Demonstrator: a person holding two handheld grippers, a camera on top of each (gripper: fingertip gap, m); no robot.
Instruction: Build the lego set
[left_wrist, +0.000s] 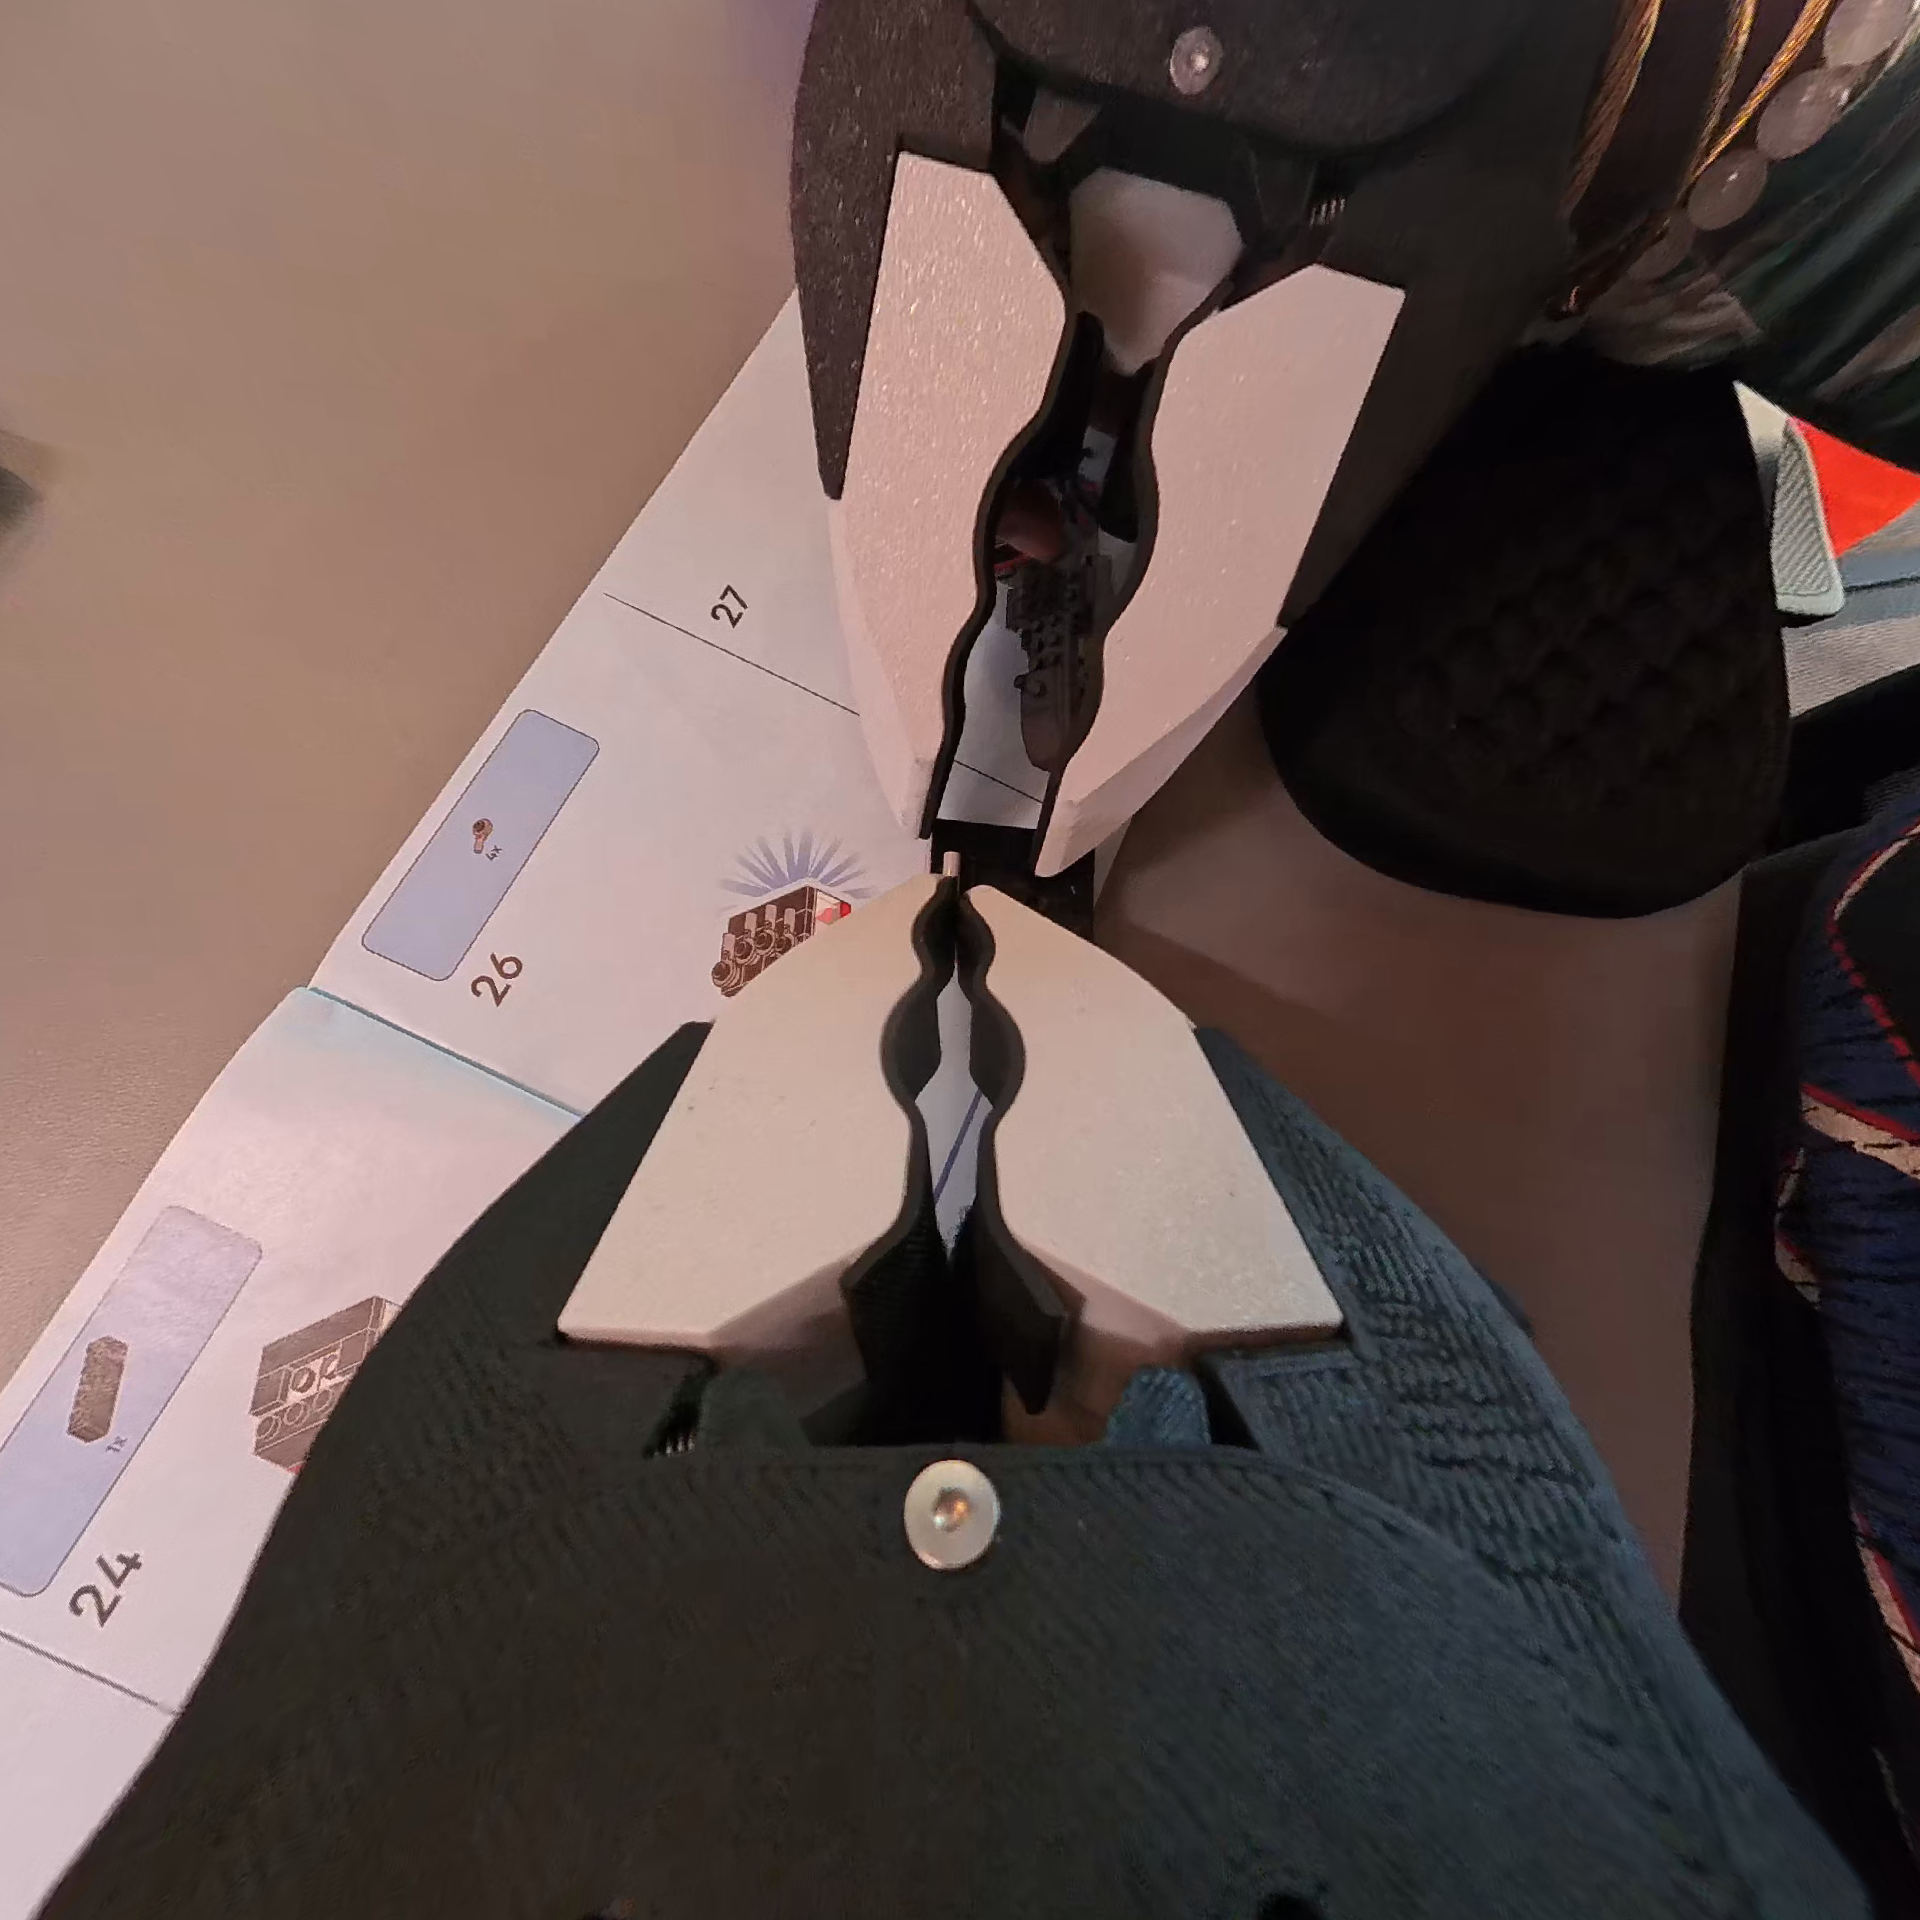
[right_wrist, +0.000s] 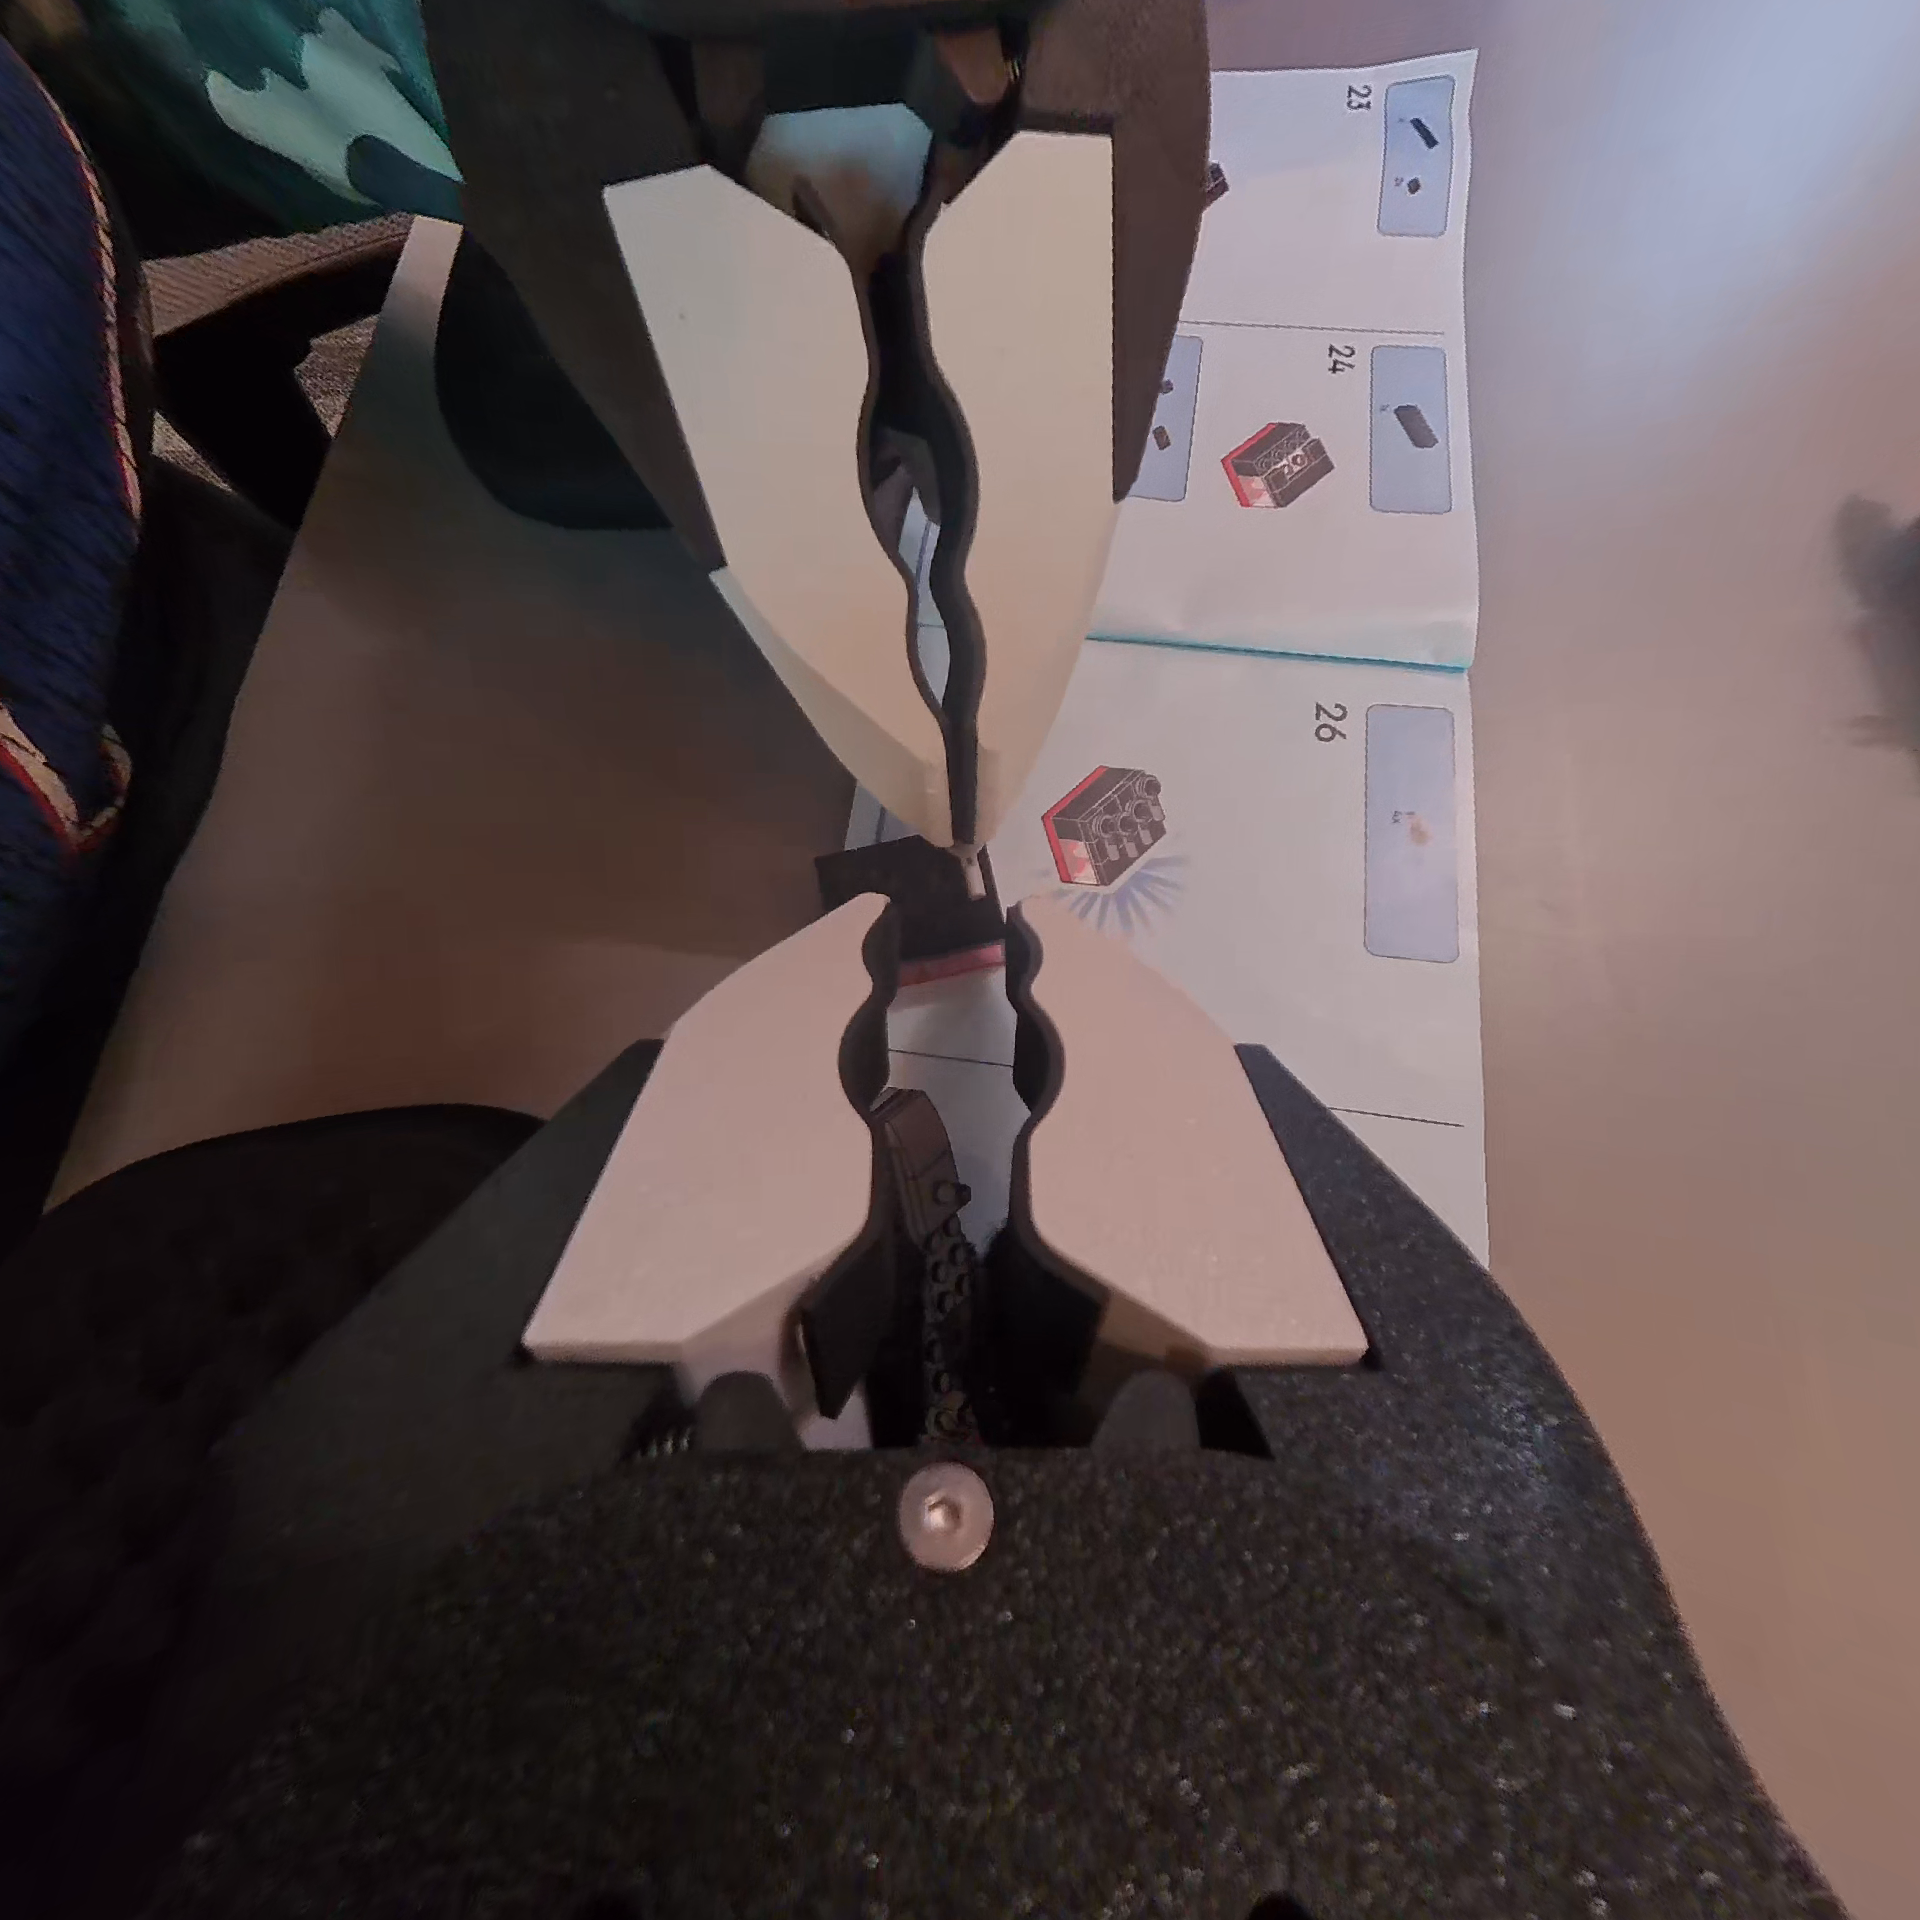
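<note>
The left gripper (left_wrist: 951, 891) is closest in the left wrist view, and its two white fingers (left_wrist: 790, 1122) are pressed almost together at the tips. They pinch a tiny pale peg (left_wrist: 950, 860) that only just pokes out. I think it is held by its very end so that the free end can go into a hole. Right past it is the small black block build (right_wrist: 940, 902), which has a red strip along one edge. The right gripper (right_wrist: 943, 906) holds this build between its tips, with its fingers a little way apart because the build is wider than the peg. The two grippers meet nose to nose, so the peg touches the build or sits just beside it; I cannot tell which. One gripper keeps the build steady while the other brings the small part in, and that looks like the step going on now. Under them lies the open instruction booklet (left_wrist: 665, 748), flat on the table (left_wrist: 312, 364), with drawings of the steps facing up, most likely so the builder can check them while working. Farther off, on the person's side, there is dark patterned cloth (left_wrist: 1860, 1091).
</note>
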